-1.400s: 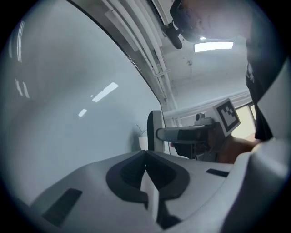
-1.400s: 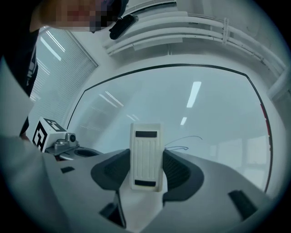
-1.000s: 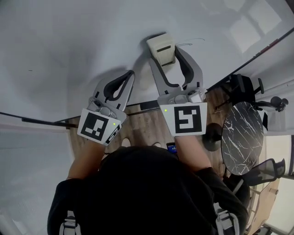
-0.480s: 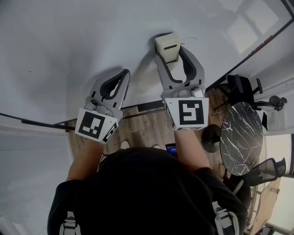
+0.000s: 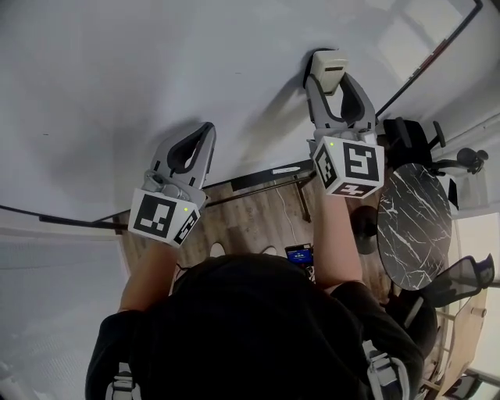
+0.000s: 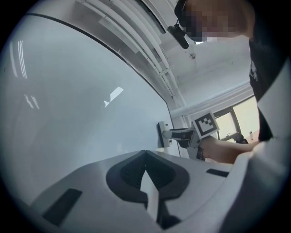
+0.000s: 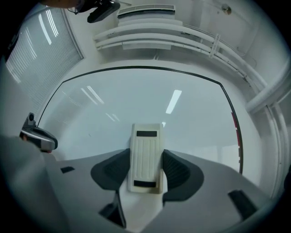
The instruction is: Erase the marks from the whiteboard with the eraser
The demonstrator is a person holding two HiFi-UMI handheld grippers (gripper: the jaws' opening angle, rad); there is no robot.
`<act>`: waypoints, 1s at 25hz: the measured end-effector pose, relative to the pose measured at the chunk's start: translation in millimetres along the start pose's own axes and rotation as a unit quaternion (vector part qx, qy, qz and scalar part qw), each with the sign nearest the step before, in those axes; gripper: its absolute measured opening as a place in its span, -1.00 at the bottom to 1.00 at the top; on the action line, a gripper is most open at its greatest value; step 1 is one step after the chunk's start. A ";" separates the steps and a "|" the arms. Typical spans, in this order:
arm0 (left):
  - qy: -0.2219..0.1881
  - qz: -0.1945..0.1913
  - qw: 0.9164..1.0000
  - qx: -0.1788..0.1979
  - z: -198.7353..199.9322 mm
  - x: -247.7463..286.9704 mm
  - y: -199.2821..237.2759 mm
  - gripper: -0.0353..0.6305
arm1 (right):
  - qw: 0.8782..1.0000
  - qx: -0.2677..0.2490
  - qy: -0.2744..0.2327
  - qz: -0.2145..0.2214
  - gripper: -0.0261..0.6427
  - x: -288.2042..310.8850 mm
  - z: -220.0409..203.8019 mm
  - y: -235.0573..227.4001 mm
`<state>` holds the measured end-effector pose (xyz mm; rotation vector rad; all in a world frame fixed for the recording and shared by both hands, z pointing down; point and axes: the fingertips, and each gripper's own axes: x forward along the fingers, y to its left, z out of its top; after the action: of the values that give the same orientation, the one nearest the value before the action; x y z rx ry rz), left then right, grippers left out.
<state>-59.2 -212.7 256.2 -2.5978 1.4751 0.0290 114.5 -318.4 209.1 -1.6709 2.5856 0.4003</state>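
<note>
The whiteboard (image 5: 156, 70) fills most of the head view, a pale glossy surface with a thin dark frame and long reflections of ceiling lights across it. The right gripper (image 5: 330, 76) is raised to the whiteboard's upper right part, near the frame's right edge. Its jaws are closed on the cream, ribbed eraser (image 5: 329, 69), one jaw on each long side. In the left gripper view the eraser (image 6: 162, 135) stands with its face against the whiteboard.

The left gripper (image 5: 208, 129) is held lower and to the left, its tips close to the whiteboard; whether they touch it cannot be told. Its jaws are pressed together with nothing between them.

Below the whiteboard's lower edge lies a wooden floor (image 5: 250, 211). To the right of the whiteboard stands a round table (image 5: 414, 226) with a black marbled top, and a dark chair (image 5: 457, 285) beside it. Above the whiteboard run white ceiling mouldings and an air vent (image 7: 145, 9), and window blinds (image 7: 32, 59) hang to its left.
</note>
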 end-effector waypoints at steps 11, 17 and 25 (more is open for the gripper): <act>0.003 0.006 1.000 0.005 -3.6 0.1 -0.5 -0.88 | 0.999 0.019 0.018 -0.029 -0.25 -10.5 -17.5 -35.9; -0.001 0.014 1.000 0.005 -2.8 -6.0 9.8 -0.88 | 1.000 0.020 0.004 0.017 -0.26 -22.3 0.3 12.8; -0.008 0.027 1.000 0.009 2.9 -16.1 20.6 -0.88 | 0.995 -0.016 -0.012 0.096 -0.26 -17.4 17.4 101.6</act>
<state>-84.9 -208.9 252.3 -2.5371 1.5325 0.0412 28.3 -259.4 215.0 -1.4204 2.7465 0.4684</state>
